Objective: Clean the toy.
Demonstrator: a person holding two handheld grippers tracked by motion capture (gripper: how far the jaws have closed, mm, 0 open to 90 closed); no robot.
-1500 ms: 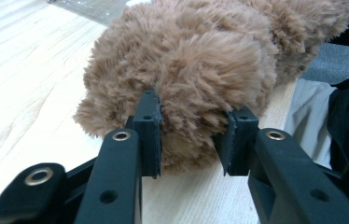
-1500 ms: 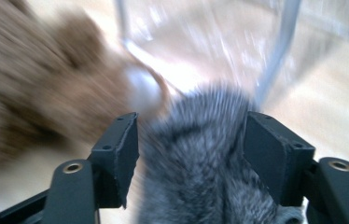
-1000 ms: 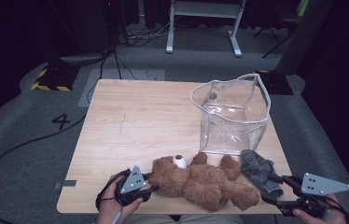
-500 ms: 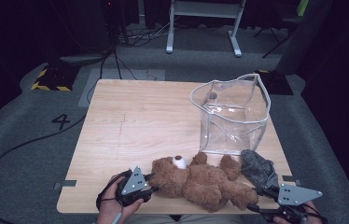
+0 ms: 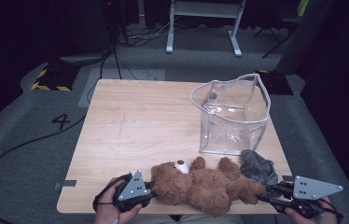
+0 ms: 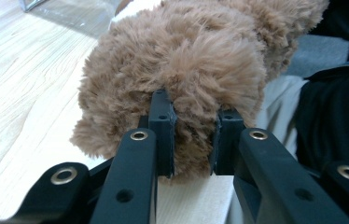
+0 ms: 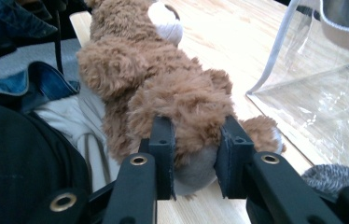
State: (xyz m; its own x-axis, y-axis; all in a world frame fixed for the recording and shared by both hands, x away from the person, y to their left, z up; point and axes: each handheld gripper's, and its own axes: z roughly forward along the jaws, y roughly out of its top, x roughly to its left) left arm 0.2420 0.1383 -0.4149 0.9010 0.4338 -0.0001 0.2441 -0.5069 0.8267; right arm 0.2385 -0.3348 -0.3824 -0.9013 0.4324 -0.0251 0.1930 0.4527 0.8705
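Your left hand-held gripper (image 5: 151, 191) is clenched on the fur of the teddy bear (image 5: 205, 184) at its head end, and your right hand-held gripper (image 5: 261, 198) straddles a foot, seemingly pinching it, though the pads' contact is hard to judge. The bear lies stretched between both grippers along the table's (image 5: 140, 126) near edge. It looks soft and light, so pile alone may slip; bite deeper into stuffing. Beyond the right gripper stands a clear bag (image 5: 233, 116).
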